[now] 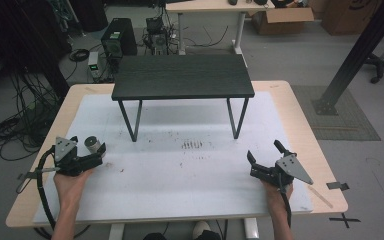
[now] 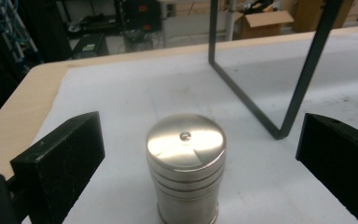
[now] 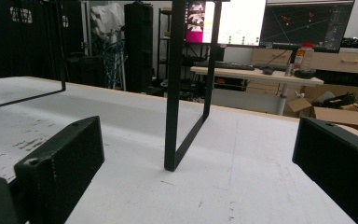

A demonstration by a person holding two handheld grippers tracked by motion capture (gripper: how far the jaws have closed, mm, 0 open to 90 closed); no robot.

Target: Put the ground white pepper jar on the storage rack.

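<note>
A white mat [image 1: 180, 170] covers a pale wooden table [image 1: 300, 100] in a workroom with cables, computers and cardboard boxes on the grey floor around it.

Nearest the person, at the table's front edge, two hands hold the grippers. The left gripper [image 1: 92, 155] lies at the mat's left side with its jaws spread wide, and a small metal canister [image 1: 94, 145] stands upright on the mat between them. In the left gripper view the canister [image 2: 185, 168] sits in the middle of the gap, clear of both jaws, its flat brushed lid with a small knob facing up.

The right gripper [image 1: 265, 156] rests at the mat's right side, well apart from the canister, jaws also wide and holding nothing.

Farther back, in the middle of the mat, is a patch of dark scuff marks [image 1: 192, 145]. Beyond it stands a small black bench [image 1: 182, 75] with thin metal legs, its top bare. The right gripper view looks at one of those legs [image 3: 173, 93], with a desk and lit screens [image 3: 270, 21] in the far background.
</note>
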